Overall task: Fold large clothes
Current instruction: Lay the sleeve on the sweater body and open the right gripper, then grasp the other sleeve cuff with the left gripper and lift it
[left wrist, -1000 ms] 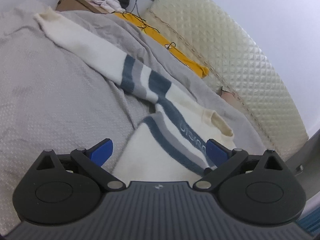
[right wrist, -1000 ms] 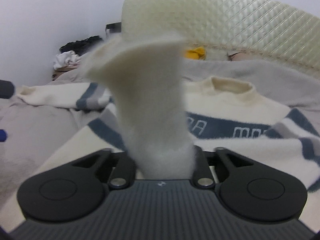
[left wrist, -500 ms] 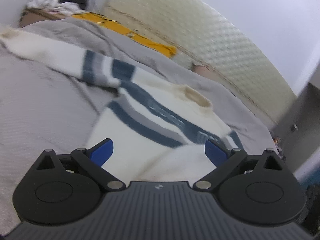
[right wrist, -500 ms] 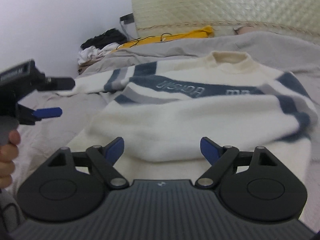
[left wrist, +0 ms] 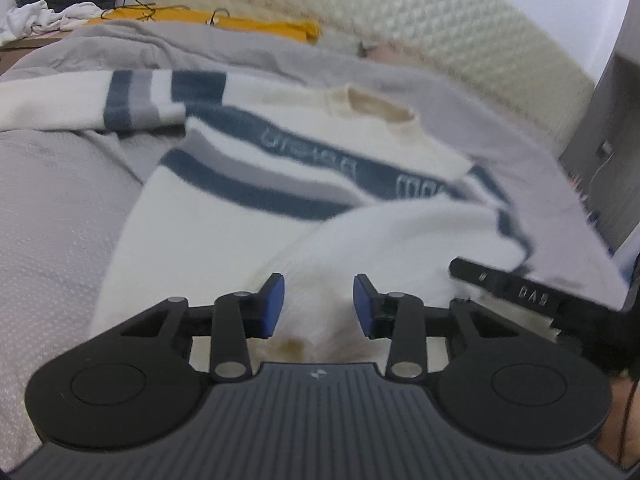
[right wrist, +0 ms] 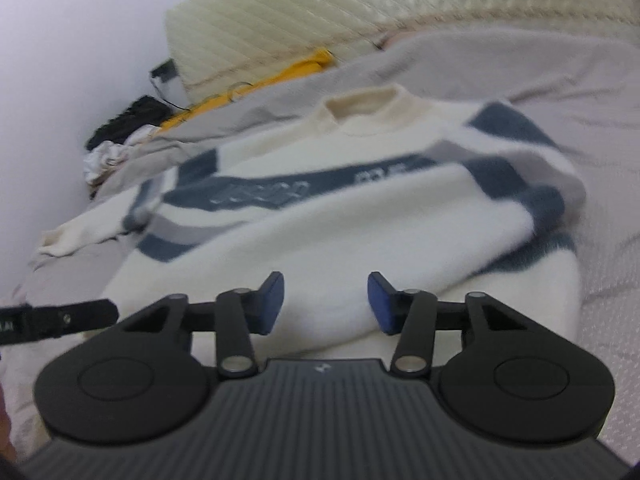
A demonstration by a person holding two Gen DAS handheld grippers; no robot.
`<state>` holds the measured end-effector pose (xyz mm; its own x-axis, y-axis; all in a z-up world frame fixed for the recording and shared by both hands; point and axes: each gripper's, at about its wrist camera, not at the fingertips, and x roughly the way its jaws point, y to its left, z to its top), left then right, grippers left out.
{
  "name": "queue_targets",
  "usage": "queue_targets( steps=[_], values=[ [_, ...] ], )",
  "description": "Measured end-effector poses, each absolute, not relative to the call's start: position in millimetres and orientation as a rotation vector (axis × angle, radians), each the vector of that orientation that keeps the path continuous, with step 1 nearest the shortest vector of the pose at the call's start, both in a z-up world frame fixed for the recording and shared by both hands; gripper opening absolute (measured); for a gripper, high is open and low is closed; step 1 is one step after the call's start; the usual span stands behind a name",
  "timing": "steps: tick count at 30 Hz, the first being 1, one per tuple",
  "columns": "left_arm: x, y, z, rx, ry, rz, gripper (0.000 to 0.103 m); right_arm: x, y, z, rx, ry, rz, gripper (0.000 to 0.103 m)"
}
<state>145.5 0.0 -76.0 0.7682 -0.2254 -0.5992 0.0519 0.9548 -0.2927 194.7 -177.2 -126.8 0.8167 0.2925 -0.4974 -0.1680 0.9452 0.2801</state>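
One sleeve lies folded across the sweater (left wrist: 256, 240); both grippers (left (left wrist: 319, 310), right (right wrist: 326, 304)) hover at its hem, jaws just narrowed, gripping nothing. Next: pinch that hem.

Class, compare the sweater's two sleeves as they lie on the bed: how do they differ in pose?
The left sleeve stretches straight out sideways over the grey bedspread, cuff far from the body; the right sleeve is folded across the sweater's front, cuff end near the hem. The left sleeve lies on bedding, the right on the sweater itself. Both are cream with navy and grey bands.
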Motion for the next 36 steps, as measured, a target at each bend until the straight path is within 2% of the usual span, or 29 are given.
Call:
queue_targets(
  steps=[3,9,17,26,31,36],
  values=[
    [154,-5,-88,-0.241,0.729,-0.136,0.043,203,-177,-137,0.207,0.590,0.227,0.041],
    [162,-5,-98,-0.240,0.756,-0.121,0.043,209,-174,-149,0.199,0.586,0.223,0.041],
    [157,-9,-93,-0.220,0.731,-0.120,0.045,191,-181,-135,0.252,0.576,0.204,0.042],
    [124,-5,-59,-0.249,0.635,-0.146,0.061,135,-191,-101,0.241,0.489,0.155,0.044],
    [114,8,-38,-0.257,0.602,-0.117,0.064,105,-189,-97,0.293,0.463,0.148,0.045],
    [119,33,-11,-0.185,0.559,-0.043,0.067,91,-172,-99,0.229,0.437,0.155,0.045]
  ],
)
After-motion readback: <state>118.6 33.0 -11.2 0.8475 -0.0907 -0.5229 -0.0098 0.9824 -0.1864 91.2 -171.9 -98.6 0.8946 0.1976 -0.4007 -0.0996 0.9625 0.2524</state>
